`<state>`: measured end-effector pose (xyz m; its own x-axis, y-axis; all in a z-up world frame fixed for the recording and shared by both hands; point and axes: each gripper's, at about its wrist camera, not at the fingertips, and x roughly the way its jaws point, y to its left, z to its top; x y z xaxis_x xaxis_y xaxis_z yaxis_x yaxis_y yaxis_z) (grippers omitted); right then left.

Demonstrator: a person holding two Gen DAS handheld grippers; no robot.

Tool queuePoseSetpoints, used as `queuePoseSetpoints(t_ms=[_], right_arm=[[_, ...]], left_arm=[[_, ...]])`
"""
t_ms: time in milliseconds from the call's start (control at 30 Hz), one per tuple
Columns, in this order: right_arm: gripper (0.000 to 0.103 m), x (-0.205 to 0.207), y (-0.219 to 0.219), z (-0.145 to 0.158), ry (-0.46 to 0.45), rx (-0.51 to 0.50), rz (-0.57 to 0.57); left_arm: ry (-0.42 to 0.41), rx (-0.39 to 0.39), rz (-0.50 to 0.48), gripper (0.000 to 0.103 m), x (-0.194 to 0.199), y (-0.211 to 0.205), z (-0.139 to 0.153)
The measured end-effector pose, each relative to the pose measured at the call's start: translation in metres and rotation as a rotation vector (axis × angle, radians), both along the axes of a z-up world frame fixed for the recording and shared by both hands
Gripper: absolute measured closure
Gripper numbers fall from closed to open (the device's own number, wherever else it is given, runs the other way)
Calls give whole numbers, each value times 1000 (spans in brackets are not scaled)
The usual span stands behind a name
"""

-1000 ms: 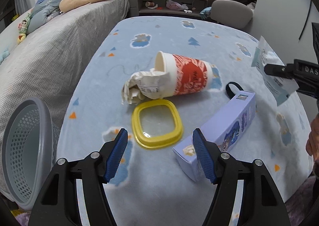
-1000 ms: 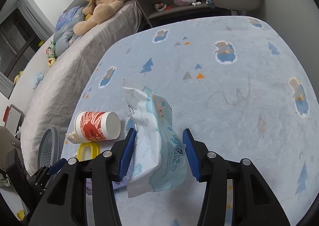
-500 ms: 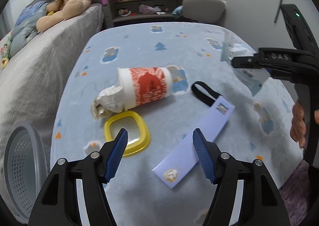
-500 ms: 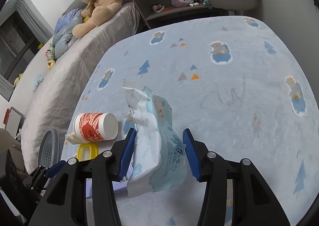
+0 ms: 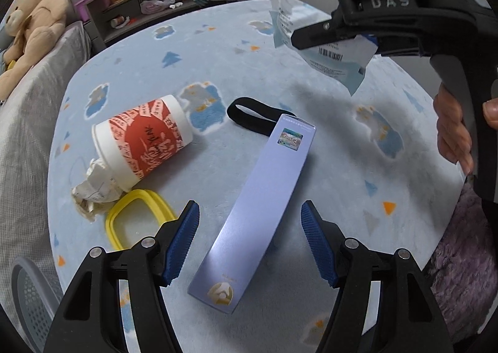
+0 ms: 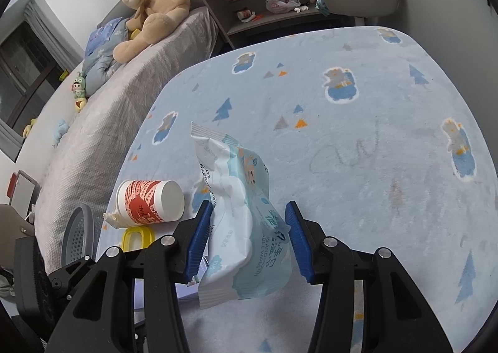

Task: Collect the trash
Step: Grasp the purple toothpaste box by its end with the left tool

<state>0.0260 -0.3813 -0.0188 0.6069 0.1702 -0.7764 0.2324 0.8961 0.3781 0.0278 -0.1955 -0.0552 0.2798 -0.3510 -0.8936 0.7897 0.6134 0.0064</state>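
Between L gripper (image 5: 249, 244) fingers, spread wide, purple box (image 5: 258, 210) is lying flat on blue blanket (image 5: 326, 141), untouched. Beyond it, red cup (image 5: 146, 141) w/ crumpled paper (image 5: 93, 191) is lying beside yellow ring (image 5: 137, 222). R gripper (image 6: 247, 238) is pinching wipes pack (image 6: 239, 222) above blanket.

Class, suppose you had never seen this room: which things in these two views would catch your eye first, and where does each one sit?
The red-and-white paper cup lies on its side on the pale blue patterned blanket, crumpled paper at its mouth and a yellow ring beside it. A long lilac box lies between the open left gripper fingers. The right gripper holds a wet-wipes packet above the blanket, and a big teddy bear sits on the grey bed behind.
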Motion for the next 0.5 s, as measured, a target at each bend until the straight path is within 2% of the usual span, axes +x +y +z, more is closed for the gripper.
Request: queuePoseSetpoints(t_ms=[333,400,467,500], right_arm=[[55,-1,1,0,1,0,2],[55,-1,1,0,2,0,2],[55,-1,3,0,2,-1,6],[55,0,4,-1,3,-2,8]], left_arm=[[61,-14,-31,38,2,-13,-16],[55,-20,-31,45,0,-15,-16],[65,-26,-28,63,-1,-15,-16],[77,-35,-25,64,-2,-14,-16]])
